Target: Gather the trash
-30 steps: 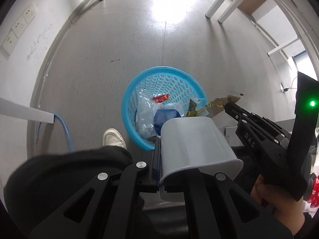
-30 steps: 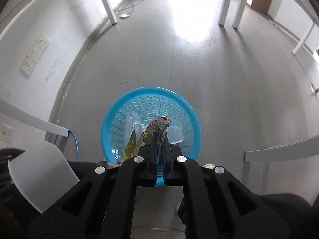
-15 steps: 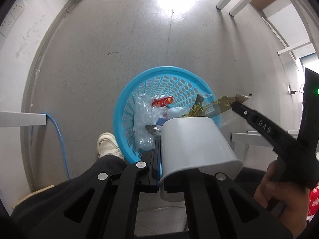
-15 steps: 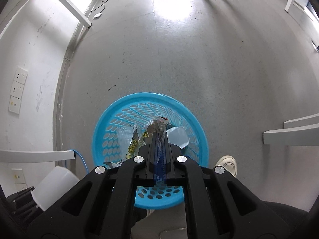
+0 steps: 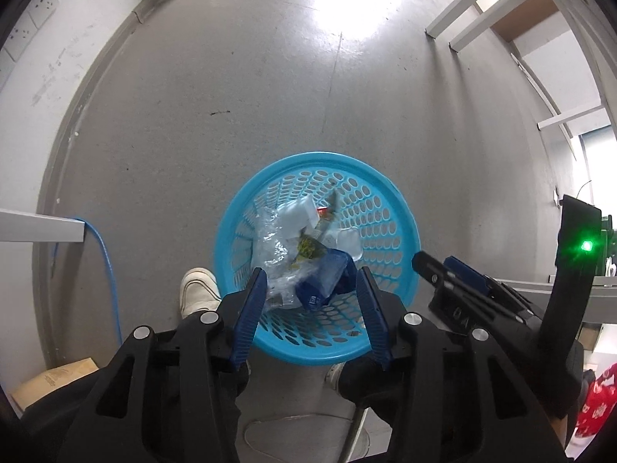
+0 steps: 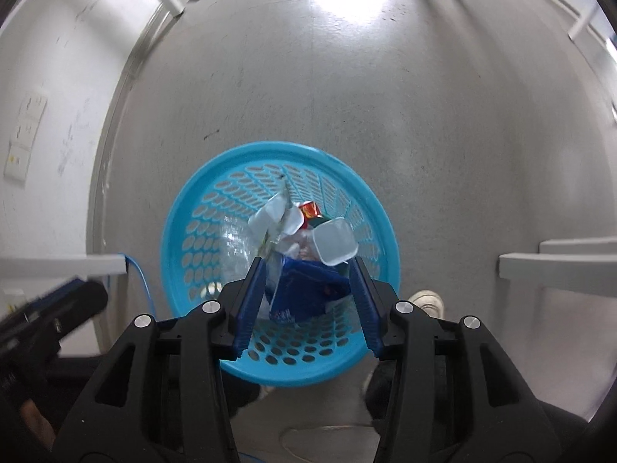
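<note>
Both grippers hung over the blue basket (image 5: 397, 208), pointing almost straight down at the grey floor (image 5: 231, 96). The left gripper (image 5: 314, 305) had its fingers apart and opening, nothing pinched between the pads, with the basket's contents showing through the gap. The right gripper (image 6: 308, 301) was the same: fingers spreading, nothing gripped.

The trash lay in the basket at the centre of each frame: a white cup (image 6: 333, 241), crumpled clear plastic (image 5: 270, 247), a dark blue packet (image 5: 322, 279) and a red wrapper (image 6: 309, 208). A white shoe (image 5: 198, 289) stood just beside the basket's lower-left rim, and a blue cable (image 5: 104, 254) trailed down the left.
</note>
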A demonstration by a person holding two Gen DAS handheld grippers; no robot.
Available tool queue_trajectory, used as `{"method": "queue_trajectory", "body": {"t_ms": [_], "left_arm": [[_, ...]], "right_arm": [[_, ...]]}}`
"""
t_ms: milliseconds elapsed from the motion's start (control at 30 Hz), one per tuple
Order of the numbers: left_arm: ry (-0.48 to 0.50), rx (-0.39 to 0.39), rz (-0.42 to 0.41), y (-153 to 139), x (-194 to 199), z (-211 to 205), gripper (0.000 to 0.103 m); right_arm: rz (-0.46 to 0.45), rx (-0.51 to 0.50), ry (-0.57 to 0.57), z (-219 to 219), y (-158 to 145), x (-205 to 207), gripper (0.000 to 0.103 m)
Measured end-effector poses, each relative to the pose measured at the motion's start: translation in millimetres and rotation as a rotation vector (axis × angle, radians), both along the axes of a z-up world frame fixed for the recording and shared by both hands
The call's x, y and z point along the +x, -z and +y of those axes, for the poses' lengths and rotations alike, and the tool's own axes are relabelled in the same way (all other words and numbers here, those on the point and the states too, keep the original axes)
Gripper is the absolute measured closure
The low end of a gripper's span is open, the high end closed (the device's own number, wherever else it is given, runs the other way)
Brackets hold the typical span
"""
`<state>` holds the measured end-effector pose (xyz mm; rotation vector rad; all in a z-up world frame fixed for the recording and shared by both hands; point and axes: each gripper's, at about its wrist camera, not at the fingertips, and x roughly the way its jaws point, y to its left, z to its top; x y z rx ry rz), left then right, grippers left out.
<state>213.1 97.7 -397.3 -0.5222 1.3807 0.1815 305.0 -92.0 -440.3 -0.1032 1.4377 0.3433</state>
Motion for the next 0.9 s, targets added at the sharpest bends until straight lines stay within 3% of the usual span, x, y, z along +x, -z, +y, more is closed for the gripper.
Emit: {"method": "queue_trajectory", "body": {"t_ms": [167, 333, 500, 700, 833, 900], "left_arm": [[-0.003, 0.039, -0.003, -9, -12, 3, 0.056], [-0.006, 0.047, -0.042, -28, -31, 9, 0.056], [0.082, 0.089, -0.085, -48, -48, -7, 0.049], [0.146, 0.110, -0.148, -73, -75, -20, 0.034], [0.185, 0.122, -0.216, -92, -93, -28, 0.010], [0.196, 0.130, -0.217, -96, -100, -30, 0.006]], "right_arm": [[-0.023, -0.020, -0.087, 2, -20, -22, 0.057], [-0.084, -0.003, -0.117, -8, -53, -43, 0.048], [-0.109, 0.068, -0.132, -25, -84, -66, 0.046], [-0.152, 0.080, -0.174, -37, -118, -96, 0.030], [-0.173, 0.107, -0.180, -49, -140, -115, 0.014], [-0.185, 0.131, -0.183, -55, -150, -126, 0.009]]}}
